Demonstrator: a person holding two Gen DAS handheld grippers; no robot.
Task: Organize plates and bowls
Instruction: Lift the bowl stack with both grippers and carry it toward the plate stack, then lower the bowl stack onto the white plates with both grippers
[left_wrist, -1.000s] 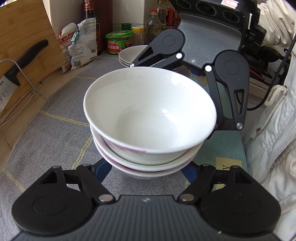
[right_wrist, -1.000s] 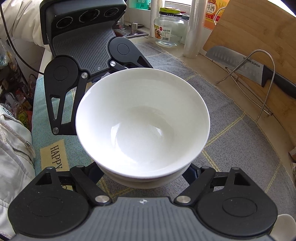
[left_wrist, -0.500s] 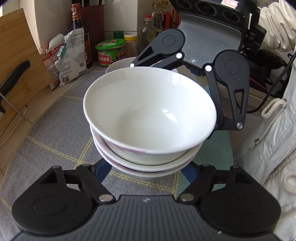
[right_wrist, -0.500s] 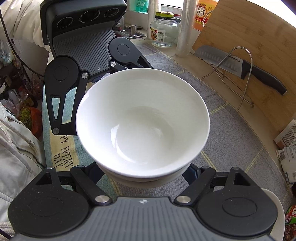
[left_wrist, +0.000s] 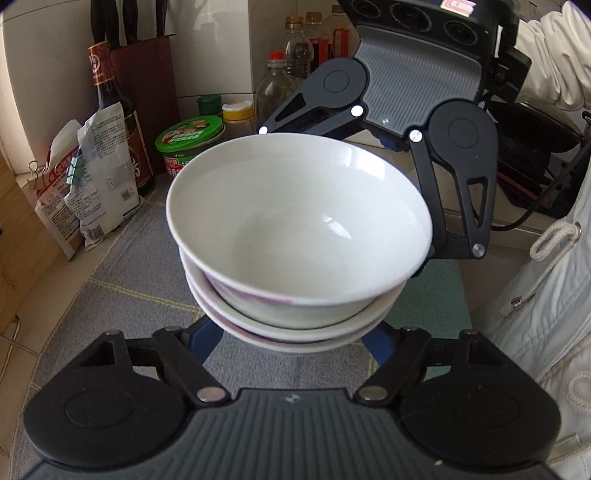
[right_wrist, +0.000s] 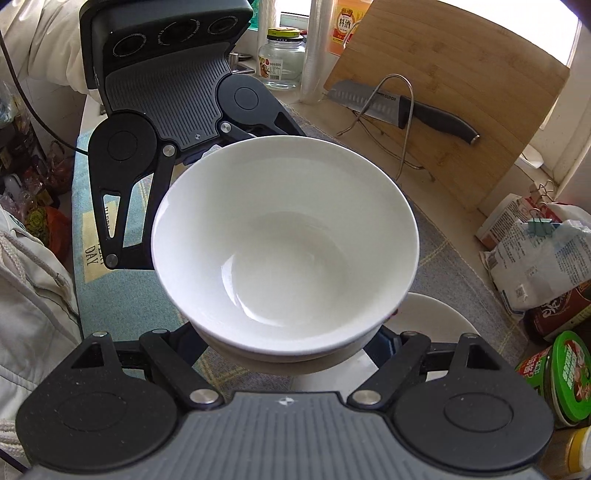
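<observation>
A stack of three white bowls (left_wrist: 299, 236) fills the middle of both wrist views, the lower ones with purple trim; it also shows in the right wrist view (right_wrist: 284, 251). My left gripper (left_wrist: 291, 336) and my right gripper (right_wrist: 288, 343) face each other, each shut on the stack from opposite sides, and hold it above the grey mat (left_wrist: 122, 295). The fingertips are hidden under the bowls. White plates (right_wrist: 432, 321) lie on the mat just below and to the right of the stack in the right wrist view.
Bottles, a green-lidded tub (left_wrist: 190, 144) and clipped bags (left_wrist: 92, 181) stand along the back wall. A cutting board (right_wrist: 461, 110), a knife (right_wrist: 399, 105) on a wire rack and a glass jar (right_wrist: 282, 59) sit at the far side. A blue towel (right_wrist: 122, 295) covers the counter edge.
Both grippers have carried the bowl stack across the counter toward the bottles and the green tub. The plates have come into the right wrist view below the stack. The grip is unchanged.
</observation>
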